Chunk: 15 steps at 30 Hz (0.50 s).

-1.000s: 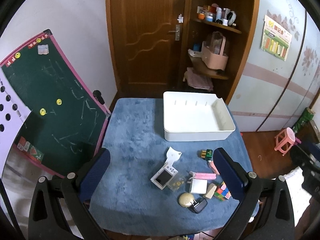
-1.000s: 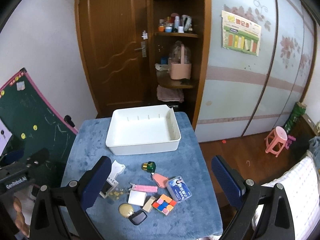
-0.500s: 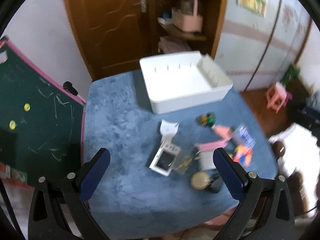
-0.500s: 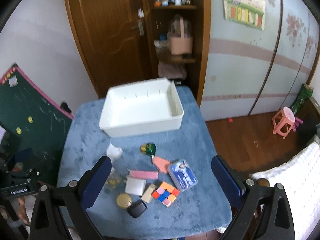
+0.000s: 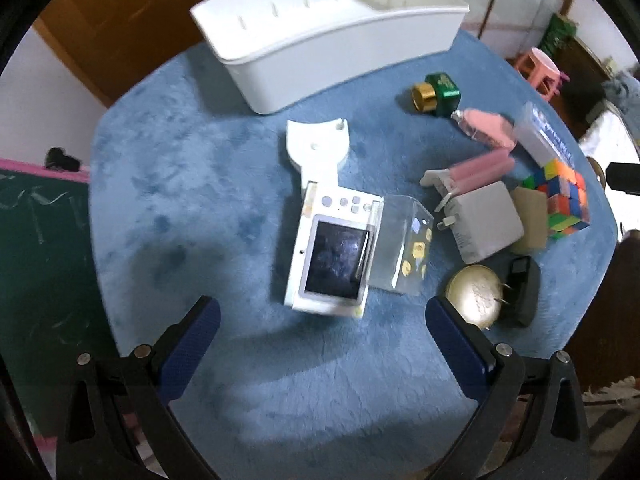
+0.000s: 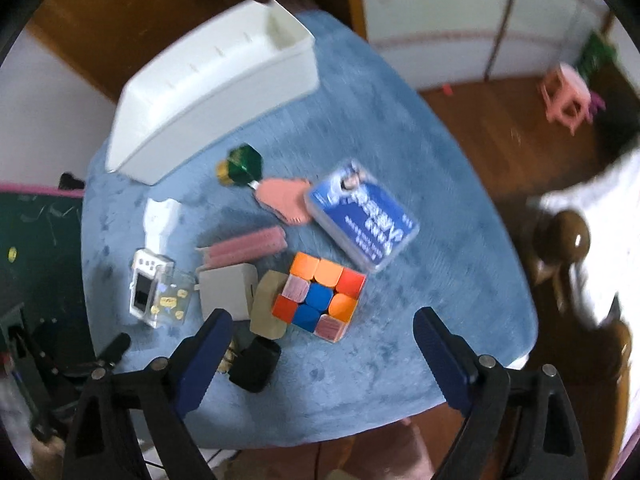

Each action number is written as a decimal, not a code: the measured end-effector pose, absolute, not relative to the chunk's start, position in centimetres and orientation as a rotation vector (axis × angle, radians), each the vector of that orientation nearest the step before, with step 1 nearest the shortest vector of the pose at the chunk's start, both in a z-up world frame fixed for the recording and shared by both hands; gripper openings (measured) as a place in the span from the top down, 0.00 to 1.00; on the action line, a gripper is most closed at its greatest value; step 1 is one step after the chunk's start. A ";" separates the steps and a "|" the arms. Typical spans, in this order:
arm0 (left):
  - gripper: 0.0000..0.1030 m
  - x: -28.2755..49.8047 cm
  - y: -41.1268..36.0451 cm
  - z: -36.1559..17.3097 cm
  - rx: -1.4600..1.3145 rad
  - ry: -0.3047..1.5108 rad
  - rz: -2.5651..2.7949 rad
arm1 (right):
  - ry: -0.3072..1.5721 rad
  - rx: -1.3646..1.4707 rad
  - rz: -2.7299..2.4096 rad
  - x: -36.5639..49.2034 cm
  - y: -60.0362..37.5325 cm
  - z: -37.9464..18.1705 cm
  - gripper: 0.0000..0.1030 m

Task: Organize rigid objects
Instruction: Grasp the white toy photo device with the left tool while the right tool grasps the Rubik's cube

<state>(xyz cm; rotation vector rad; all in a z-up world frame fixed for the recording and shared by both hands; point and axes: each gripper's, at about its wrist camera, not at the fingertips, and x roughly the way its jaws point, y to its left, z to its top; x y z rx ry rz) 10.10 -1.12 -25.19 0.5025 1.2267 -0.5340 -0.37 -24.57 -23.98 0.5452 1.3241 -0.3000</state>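
Small items lie scattered on a blue cloth-covered table (image 5: 168, 184). Below my open left gripper (image 5: 322, 330) lies a white toy camera (image 5: 332, 256), with a clear box (image 5: 402, 248) and a white charger (image 5: 482, 222) to its right. My right gripper (image 6: 322, 340) hangs above a colour cube (image 6: 318, 296); its jaws are closing, wide apart, with nothing pressed between them. A blue card box (image 6: 362, 220), a pink comb (image 6: 282, 200), a pink roll (image 6: 248, 248) and a green bottle (image 6: 240, 164) lie beyond the cube. The white bin (image 5: 344, 52) stands empty at the far side.
A gold round case (image 5: 474, 294) and a black case (image 5: 520, 296) lie near the left gripper's right finger. A green chalkboard (image 5: 36, 264) leans at the table's left. A pink stool (image 6: 566, 96) stands on the wooden floor to the right.
Both grippers have dropped toward the table and tipped downward, so the objects now look much larger. The right gripper's fingers have drawn slightly closer together.
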 end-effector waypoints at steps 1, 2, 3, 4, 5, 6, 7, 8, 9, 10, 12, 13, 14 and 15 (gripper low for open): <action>0.01 10.4 -1.4 -25.6 0.516 1.232 -0.536 | 1.339 0.575 -0.309 -0.1 -24.6 -24.5 0.10; 0.01 10.7 -1.6 -26.0 0.528 1.238 -0.541 | 1.354 0.607 -0.318 0.2 -24.7 -25.1 0.10; 0.01 11.0 -1.9 -26.5 0.547 1.242 -0.550 | 1.371 0.643 -0.339 0.5 -24.9 -25.7 0.10; 0.01 11.2 -2.0 -26.9 0.562 1.247 -0.552 | 1.382 0.670 -0.356 0.8 -25.0 -26.3 0.10; 0.01 11.3 -2.1 -27.2 0.575 1.253 -0.556 | 1.395 0.702 -0.372 1.0 -25.1 -26.8 0.10; 0.01 11.5 -2.0 -27.5 0.583 1.268 -0.570 | 1.405 0.723 -0.382 1.2 -25.2 -27.3 0.10; 0.01 11.5 -1.8 -27.6 0.583 1.277 -0.583 | 1.415 0.741 -0.391 1.4 -25.3 -27.6 0.10; 0.01 11.5 -1.7 -27.8 0.584 1.284 -0.596 | 1.427 0.764 -0.397 1.5 -25.3 -28.0 0.10; 0.01 11.4 -1.5 -28.2 0.596 1.295 -0.607 | 1.430 0.773 -0.398 1.7 -25.3 -28.3 0.10; 0.01 11.2 -1.4 -28.4 0.610 1.300 -0.613 | 1.440 0.772 -0.402 1.8 -25.3 -28.5 0.10; 0.01 10.9 -1.1 -29.1 0.651 1.298 -0.613 | 1.459 0.764 -0.416 2.2 -25.2 -29.1 0.10; 0.01 10.8 -1.0 -29.3 0.664 1.292 -0.606 | 1.466 0.767 -0.415 2.3 -25.1 -29.3 0.10; 0.02 10.7 -0.9 -29.6 0.672 1.283 -0.598 | 1.481 0.770 -0.419 2.4 -25.0 -29.7 0.13; 0.03 10.8 -0.7 -29.8 0.671 1.277 -0.589 | 1.489 0.770 -0.422 2.6 -25.0 -30.0 0.16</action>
